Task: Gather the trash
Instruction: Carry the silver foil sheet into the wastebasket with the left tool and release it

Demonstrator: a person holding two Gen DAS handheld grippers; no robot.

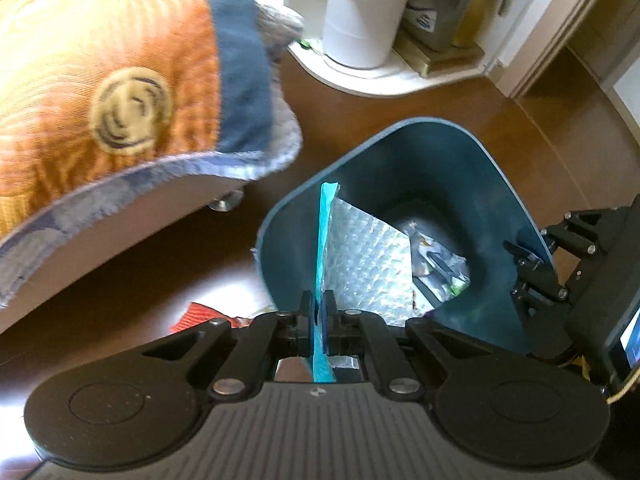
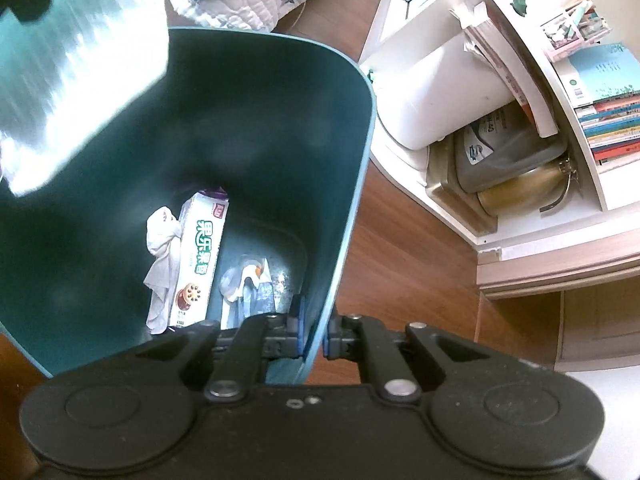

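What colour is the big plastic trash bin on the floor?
The dark teal plastic trash bin is teal inside and out, clearest in the right wrist view.

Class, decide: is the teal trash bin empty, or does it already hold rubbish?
Not empty. Inside the bin lie a snack box, a crumpled tissue and clear wrappers.

The bin (image 1: pixel 420 152) stands on the floor (image 1: pixel 400 108), with the bed (image 1: pixel 120 100) to its left and the shelf unit (image 1: pixel 384 76) behind. A padded envelope (image 1: pixel 360 256) leans inside it; a snack box (image 2: pixel 198 260) and tissue (image 2: pixel 162 268) lie at its bottom. A wrapper (image 1: pixel 200 314) lies on the floor left of the bin.
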